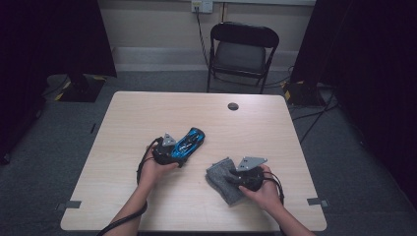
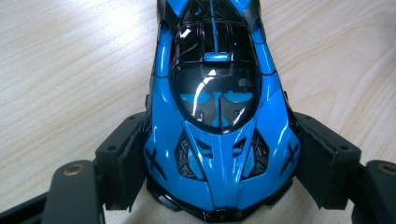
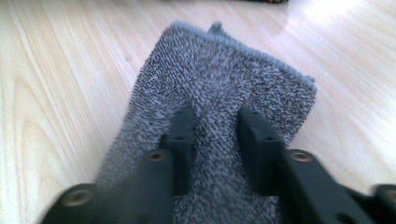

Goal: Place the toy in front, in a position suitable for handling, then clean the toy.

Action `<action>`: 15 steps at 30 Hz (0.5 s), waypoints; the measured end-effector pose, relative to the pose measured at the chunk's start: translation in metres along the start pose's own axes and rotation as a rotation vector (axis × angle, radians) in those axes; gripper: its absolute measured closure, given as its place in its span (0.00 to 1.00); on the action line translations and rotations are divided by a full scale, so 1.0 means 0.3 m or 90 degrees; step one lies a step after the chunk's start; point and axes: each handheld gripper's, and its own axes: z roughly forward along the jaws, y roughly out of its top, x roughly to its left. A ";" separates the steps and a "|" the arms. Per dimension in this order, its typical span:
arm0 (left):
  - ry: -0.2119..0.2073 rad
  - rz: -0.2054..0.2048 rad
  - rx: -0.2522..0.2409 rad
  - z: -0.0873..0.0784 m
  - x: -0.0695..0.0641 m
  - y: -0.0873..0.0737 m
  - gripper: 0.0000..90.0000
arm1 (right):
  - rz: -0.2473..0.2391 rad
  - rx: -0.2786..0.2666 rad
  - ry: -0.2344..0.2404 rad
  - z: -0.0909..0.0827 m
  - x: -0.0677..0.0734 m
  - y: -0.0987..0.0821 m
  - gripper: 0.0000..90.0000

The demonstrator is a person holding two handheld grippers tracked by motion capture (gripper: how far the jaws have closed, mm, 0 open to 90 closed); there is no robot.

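Left tool (image 2: 219, 186) clamped on nose of blue toy car (image 2: 219, 116), pads against both flanks; car on counter (image 1: 147, 113) left of centre. Right tool (image 3: 217, 140) over grey cloth (image 3: 224, 84), jaws parted, fabric ridged between them, pads seemingly not pressing. Cloth lies flat at near right. Advice: pinch the ridge firmly, keep car steady, wipe along bodywork with light strokes.

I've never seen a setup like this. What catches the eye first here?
The shiny blue toy car stands out, clamped at its sides between the left tongs on the pale wooden table. To its right lies a grey cloth, with the right tongs low over it, jaws slightly apart and a ridge of cloth between them. An empty black folding chair stands behind the table.
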 end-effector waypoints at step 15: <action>0.001 -0.004 -0.001 0.000 -0.003 -0.001 0.28 | 0.096 -0.020 -0.047 -0.105 0.099 -0.104 0.32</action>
